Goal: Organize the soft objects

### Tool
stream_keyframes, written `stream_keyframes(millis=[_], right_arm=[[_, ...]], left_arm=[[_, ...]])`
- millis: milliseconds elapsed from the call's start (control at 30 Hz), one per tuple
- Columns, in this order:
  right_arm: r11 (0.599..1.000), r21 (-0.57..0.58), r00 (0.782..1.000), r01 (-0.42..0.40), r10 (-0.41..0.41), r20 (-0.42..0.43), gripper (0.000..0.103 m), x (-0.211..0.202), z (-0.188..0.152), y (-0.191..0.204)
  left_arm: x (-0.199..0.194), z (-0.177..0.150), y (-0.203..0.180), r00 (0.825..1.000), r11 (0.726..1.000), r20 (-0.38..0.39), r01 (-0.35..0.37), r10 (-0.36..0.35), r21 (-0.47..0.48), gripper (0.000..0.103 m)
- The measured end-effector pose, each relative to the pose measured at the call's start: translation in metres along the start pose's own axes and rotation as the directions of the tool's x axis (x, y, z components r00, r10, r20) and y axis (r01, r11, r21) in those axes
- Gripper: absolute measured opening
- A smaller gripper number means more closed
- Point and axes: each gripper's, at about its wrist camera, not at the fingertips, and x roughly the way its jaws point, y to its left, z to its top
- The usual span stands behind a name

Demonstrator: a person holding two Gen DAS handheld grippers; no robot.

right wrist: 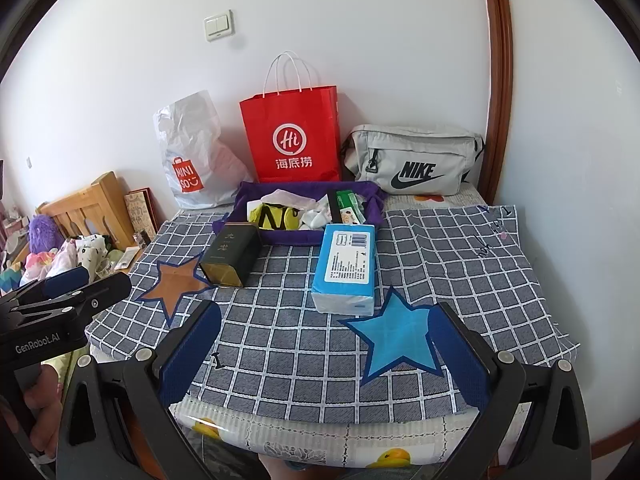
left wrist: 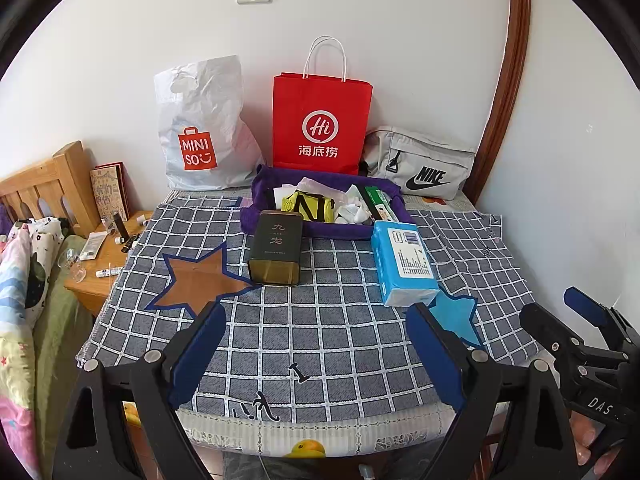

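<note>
A blue tissue pack (left wrist: 404, 268) (right wrist: 346, 268) lies on the chequered cloth (left wrist: 320, 320), its near end by a blue star patch (right wrist: 396, 340). To its left, a dark tin (left wrist: 276, 248) (right wrist: 232, 256) lies beside a brown star patch (left wrist: 196, 280). Behind both stands a purple fabric basket (left wrist: 340, 232) (right wrist: 296, 236) holding a yellow-and-black soft item (left wrist: 306, 206), white cloths and a green box. My left gripper (left wrist: 316, 344) (right wrist: 96, 280) hovers open over the table's near edge. My right gripper (right wrist: 324, 348) (left wrist: 568, 312) is open beside it, also with nothing between its fingers.
Against the back wall stand a white Miniso bag (left wrist: 200, 132), a red paper bag (left wrist: 320, 124) and a grey Nike waist bag (left wrist: 420, 164). A wooden bedside table (left wrist: 100, 264) with small items and a bed sit at the left. A door frame (left wrist: 504, 80) rises at the right.
</note>
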Motion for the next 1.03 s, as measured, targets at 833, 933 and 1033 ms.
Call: stream_keyframes(millis=[833,933,1033], right_arm=[[1.0,-0.009,1.0,-0.006,0.006,-0.005,0.102,0.002,-0.0014,0.0019],[1.0,-0.01,1.0,-0.006,0.006,-0.007,0.102,0.0018,-0.0027,0.0031],[1.0,-0.017,1.0,-0.014,0.014,0.002,0.102,0.0037,-0.0034,0.0043]], left_arm=[[-0.0013,-0.0017,0.0036,1.0,1.0,-0.008,0.004,-0.004,-0.008,0.091],[-0.0006,-0.0011,0.0047,1.0,1.0,-0.009,0.004,-0.004,-0.01,0.091],[0.0025,-0.0024,0.0039,1.0,1.0,0.013,0.006,-0.006,0.008,0.091]])
